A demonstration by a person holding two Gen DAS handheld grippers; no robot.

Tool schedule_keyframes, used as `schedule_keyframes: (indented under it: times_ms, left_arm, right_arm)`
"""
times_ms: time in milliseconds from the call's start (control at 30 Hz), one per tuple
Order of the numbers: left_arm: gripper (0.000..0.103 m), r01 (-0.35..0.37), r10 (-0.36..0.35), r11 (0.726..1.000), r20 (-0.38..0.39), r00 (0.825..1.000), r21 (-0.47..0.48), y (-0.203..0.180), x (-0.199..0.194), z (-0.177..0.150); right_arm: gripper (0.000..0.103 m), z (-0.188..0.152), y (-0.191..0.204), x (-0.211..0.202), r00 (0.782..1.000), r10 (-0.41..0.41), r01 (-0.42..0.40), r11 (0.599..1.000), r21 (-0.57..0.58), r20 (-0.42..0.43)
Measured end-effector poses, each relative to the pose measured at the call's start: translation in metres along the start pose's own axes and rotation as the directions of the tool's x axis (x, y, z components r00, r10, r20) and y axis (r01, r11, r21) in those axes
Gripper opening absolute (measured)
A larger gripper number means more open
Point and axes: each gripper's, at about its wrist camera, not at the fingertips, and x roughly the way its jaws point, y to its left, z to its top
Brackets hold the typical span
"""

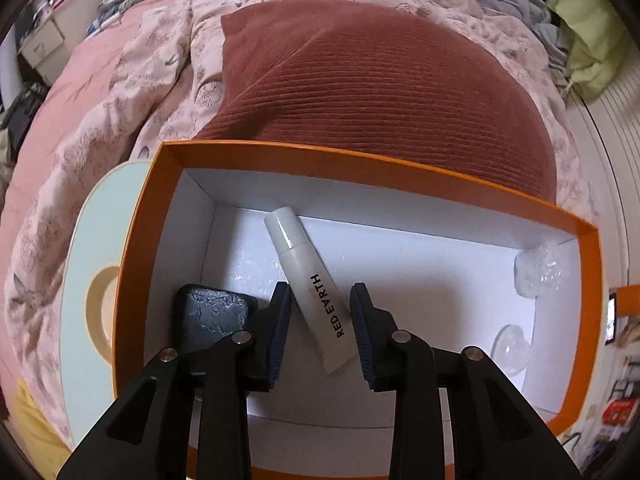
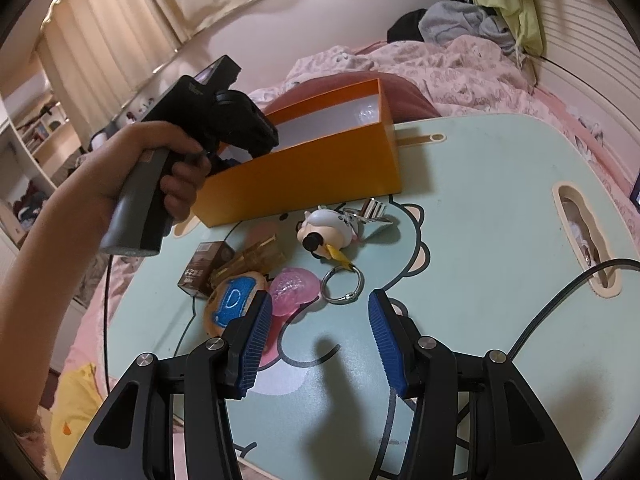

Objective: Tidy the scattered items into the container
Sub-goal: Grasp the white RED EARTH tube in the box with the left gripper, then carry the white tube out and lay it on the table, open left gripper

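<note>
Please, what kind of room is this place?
Most likely a bedroom: a pink floral quilt and a rust-red ribbed cushion lie on a bed, and the orange cardboard box stands on a pale green cartoon lap table.

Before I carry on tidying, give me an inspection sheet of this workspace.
Surface: mint table, cartoon print.
Job's things: orange box holds tube and dark case; keychain, ring, pink ball, plush, cartons lie outside on the table.
Clutter: clear wrap in box.
Tools: left tool over box, tube between pads, which look clear of it; right tool open, empty, above table.
Cables: black cable over table's right side.
Surroundings: pillow, quilt, curtains.
</note>
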Motion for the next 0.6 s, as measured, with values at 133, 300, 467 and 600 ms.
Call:
schedule_keyframes:
  times_ms: [133,300,467,600]
  left_arm:
    - [0.021,0.045,-0.045,0.998,-0.002,0.999,0.035,0.004,-0.006,-0.003]
    - [0.021,0.126,-0.131,0.989,0.063,0.989,0.076,0.005,-0.035,-0.011]
    - [0.021,0.301,-0.315,0.946,0.120,0.942,0.122,0.011,-0.085,-0.034]
    - [0.021,0.403,-0.429,0.895,0.123,0.895,0.192,0.016,-0.115,-0.076]
  right_arm:
    - [0.049,0.000,-0.001,0.000,1.000,-0.001,0.001,1.000,0.001,0.000]
    - [0.049,0.000,-0.001,0.002,1.000,-0.012,0.012,1.000,-0.004,-0.010]
    - [0.049,-0.001,0.001,0.003,1.000,-0.026,0.026,1.000,-0.013,-0.015]
    - [0.049,-0.002,0.003,0.004,0.999,-0.040,0.039,0.999,-0.021,-0.017]
